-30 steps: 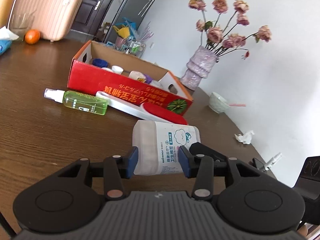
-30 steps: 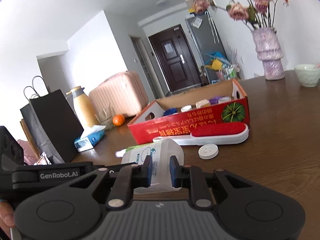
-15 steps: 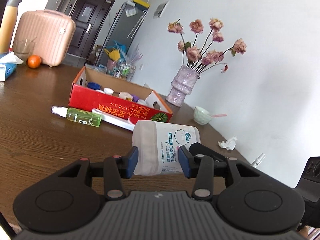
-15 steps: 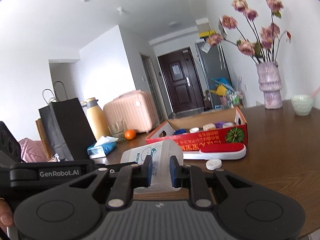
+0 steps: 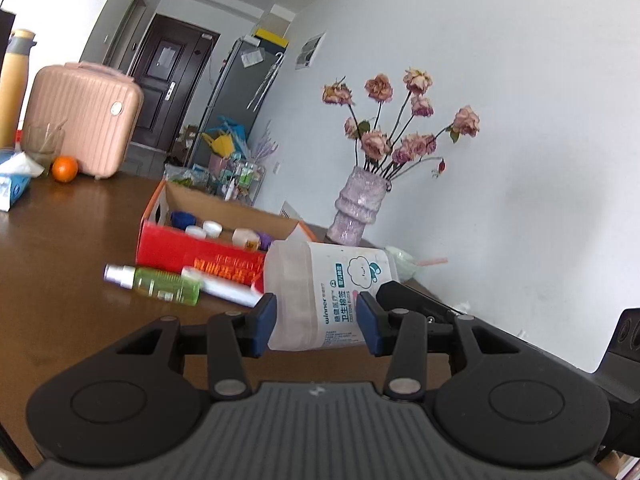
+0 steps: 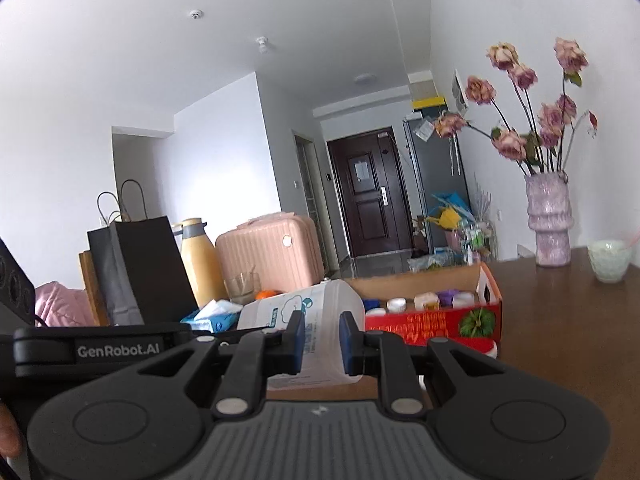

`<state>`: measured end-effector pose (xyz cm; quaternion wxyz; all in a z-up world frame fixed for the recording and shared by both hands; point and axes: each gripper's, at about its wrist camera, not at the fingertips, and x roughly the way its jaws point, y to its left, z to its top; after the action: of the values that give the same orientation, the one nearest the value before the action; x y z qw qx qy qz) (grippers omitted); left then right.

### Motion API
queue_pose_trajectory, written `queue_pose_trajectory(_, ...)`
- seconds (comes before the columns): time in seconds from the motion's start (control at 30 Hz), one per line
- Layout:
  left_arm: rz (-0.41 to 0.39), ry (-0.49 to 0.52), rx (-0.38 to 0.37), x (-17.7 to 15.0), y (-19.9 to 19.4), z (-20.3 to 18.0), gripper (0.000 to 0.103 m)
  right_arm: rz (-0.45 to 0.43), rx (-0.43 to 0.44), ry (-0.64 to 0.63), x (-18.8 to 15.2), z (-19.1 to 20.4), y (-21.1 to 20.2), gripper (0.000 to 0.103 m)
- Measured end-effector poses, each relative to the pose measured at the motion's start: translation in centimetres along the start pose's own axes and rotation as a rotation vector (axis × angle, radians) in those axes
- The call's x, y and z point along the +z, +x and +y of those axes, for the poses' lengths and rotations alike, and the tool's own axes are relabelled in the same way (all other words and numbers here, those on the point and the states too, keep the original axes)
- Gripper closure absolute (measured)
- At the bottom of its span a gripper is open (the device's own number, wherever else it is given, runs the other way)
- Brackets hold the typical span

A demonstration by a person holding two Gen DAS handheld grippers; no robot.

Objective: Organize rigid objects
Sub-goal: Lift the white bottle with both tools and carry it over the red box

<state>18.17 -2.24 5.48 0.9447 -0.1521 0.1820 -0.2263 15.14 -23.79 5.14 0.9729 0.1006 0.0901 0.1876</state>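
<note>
A white plastic cotton swab jar [image 5: 320,280] lies on its side in the air above the brown table [image 5: 60,248]. My left gripper [image 5: 316,322] is shut on its body, blue pads on either side. In the right wrist view the same jar [image 6: 304,312] sits between the narrow jaws of my right gripper [image 6: 322,338], which is shut on its end. The right gripper's black fingers [image 5: 416,304] show at the jar's right end. Behind stands an open red cardboard box [image 5: 192,250] with small bottles and caps inside.
A green spray bottle [image 5: 168,284] and a white lint brush [image 5: 228,290] lie in front of the box. A vase of dried roses [image 5: 356,212] and a pale bowl [image 6: 608,266] stand far right. A pink case [image 5: 84,120], orange [image 5: 64,168], tissue pack [image 5: 12,184] and black bag [image 6: 140,268] stand far left.
Both grippers have risen together with the jar held between them. The table, the box and the bottle sit lower and farther off in both views.
</note>
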Motion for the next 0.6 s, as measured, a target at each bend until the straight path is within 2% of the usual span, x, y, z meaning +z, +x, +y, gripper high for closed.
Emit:
queue_pose_trajectory(0.3,-0.062,0.065,-0.015,7.7,6.5,-0.1,0.060,-0.050,-0.013,-0.046,6.1,-2.4,6.0,0.086)
queue_pose_trajectory(0.5,-0.075,0.117,0.039,12.9,12.9,0.4,0.061,-0.004,-0.004,-0.032,10.4,-5.3,12.7,0.087)
queue_pose_trajectory(0.6,-0.050,0.088,0.036,14.6,16.2,1.8,0.061,0.024,-0.011,-0.028,11.9,-6.6,16.1,0.087)
